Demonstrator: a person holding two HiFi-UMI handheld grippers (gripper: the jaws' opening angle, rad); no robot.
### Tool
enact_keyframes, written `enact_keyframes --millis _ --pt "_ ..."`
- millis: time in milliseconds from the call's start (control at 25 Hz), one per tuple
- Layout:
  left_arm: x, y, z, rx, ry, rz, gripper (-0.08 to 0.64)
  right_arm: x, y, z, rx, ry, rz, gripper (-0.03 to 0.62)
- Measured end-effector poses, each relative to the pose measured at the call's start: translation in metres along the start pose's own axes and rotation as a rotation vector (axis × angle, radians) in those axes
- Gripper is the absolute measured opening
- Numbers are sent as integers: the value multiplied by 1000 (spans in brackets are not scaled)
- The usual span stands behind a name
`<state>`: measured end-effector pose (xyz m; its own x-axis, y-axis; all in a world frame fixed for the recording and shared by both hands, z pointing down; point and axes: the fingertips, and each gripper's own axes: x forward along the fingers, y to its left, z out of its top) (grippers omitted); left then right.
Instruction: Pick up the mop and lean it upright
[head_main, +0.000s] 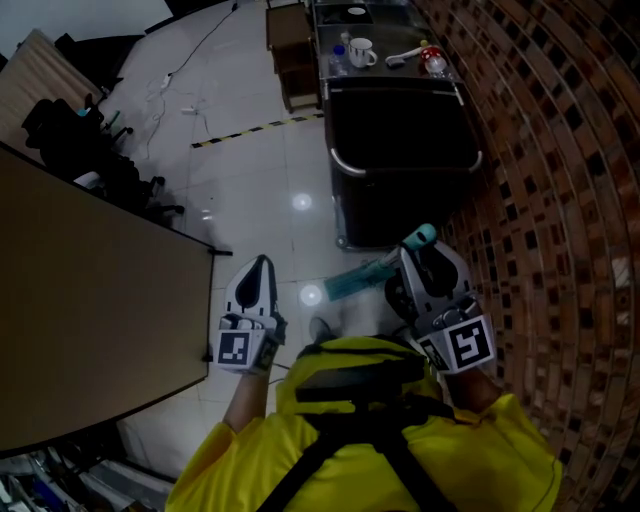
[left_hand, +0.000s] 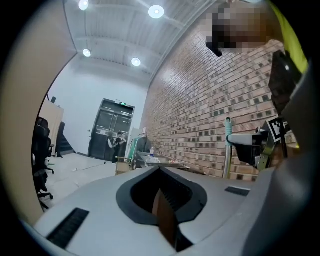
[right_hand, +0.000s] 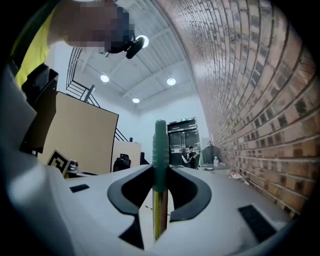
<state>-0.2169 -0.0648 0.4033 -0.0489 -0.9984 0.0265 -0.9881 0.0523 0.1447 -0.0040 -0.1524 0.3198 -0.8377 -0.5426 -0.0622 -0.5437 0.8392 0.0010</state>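
The mop stands nearly upright beside the brick wall. Its teal-capped handle (head_main: 424, 236) rises between the jaws of my right gripper (head_main: 421, 254), and its teal head (head_main: 352, 281) rests on the white floor below. In the right gripper view the green grip and metal pole (right_hand: 160, 155) sit squeezed between the two dark pads of my right gripper (right_hand: 160, 172), which is shut on them. My left gripper (head_main: 258, 265) hangs to the left of the mop with its jaws shut and nothing in them. From the left gripper view the mop handle (left_hand: 228, 150) shows upright against the bricks.
A black cart (head_main: 400, 150) with a white mug (head_main: 361, 51) on top stands just ahead along the brick wall (head_main: 560, 200). A tan table (head_main: 80, 300) fills the left side. Black chairs (head_main: 70, 130) and a yellow-black floor tape (head_main: 255, 129) lie further off.
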Motion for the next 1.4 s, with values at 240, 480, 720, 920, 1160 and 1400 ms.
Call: enact_keyframes --millis 240,480,720,920,1160,1400 --pt "2 -6 -9 -9 29 -19 5 -3 -1 -6 21 -6 23 100" --pt "-3 0 -17 -11 49 1 5 -3 -1 -13 19 -11 51 100" --pt "-8 2 -25 -22 76 24 5 6 -10 -38 19 23 71 100" --pt "-11 3 -34 -30 91 33 5 18 -26 -97 46 96 33 100" --pt "-14 5 -47 -33 123 39 5 46 -47 -190 63 192 3 101" --pt "-19 6 -61 -47 164 51 5 76 -82 -284 115 333 -90 101"
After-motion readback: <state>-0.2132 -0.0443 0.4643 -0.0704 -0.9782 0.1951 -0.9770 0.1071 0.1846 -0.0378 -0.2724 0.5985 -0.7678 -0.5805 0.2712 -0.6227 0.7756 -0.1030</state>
